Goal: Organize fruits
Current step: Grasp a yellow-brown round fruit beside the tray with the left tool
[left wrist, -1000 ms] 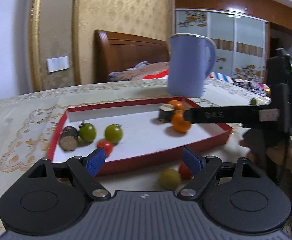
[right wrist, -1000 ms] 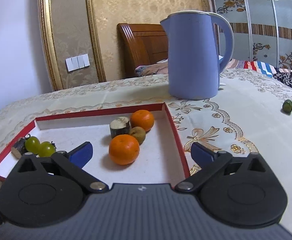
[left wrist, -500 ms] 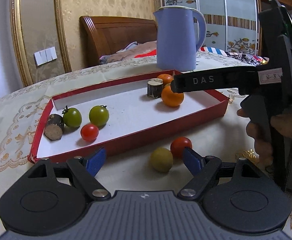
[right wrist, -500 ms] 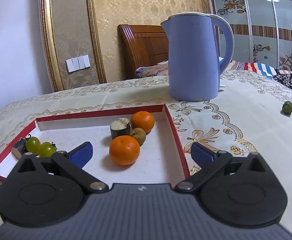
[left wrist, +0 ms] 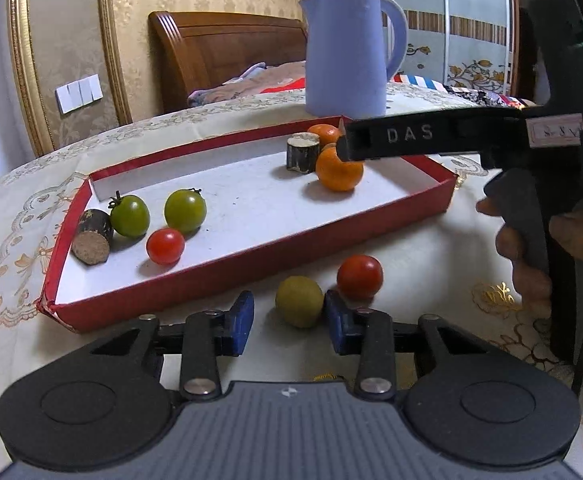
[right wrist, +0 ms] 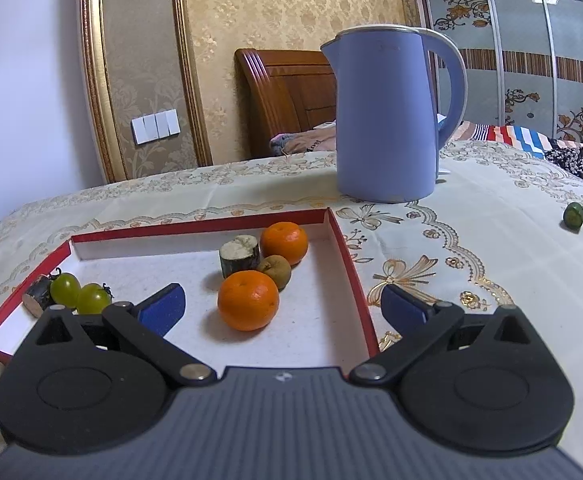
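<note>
Fruits first: a yellow-green fruit (left wrist: 299, 301) sits on the desk between my left gripper (left wrist: 289, 322)'s jaws, which are closing; the right pad looks at its skin, the left one stands clear, so I have no grip yet. Just beside it lies a loose red tomato (left wrist: 359, 277), both outside the near wall of the red tray (left wrist: 251, 264). I judge this the pick-up step; next I need to finish the squeeze gently, lift, and carry it over that wall.

My right gripper (right wrist: 282, 305) hangs released over the tray's right end, holding nothing.

Inside the tray I count two green tomatoes (left wrist: 185, 210), one red tomato (left wrist: 165, 245) and one wood stub (left wrist: 91, 237) at the left end; two oranges (right wrist: 248, 300), one kiwi (right wrist: 274, 271) and one wood stub (right wrist: 239, 257) at the right. One small green fruit (right wrist: 574, 216) lies by the desk's far right edge, a blue kettle (right wrist: 387, 120) behind the tray.
</note>
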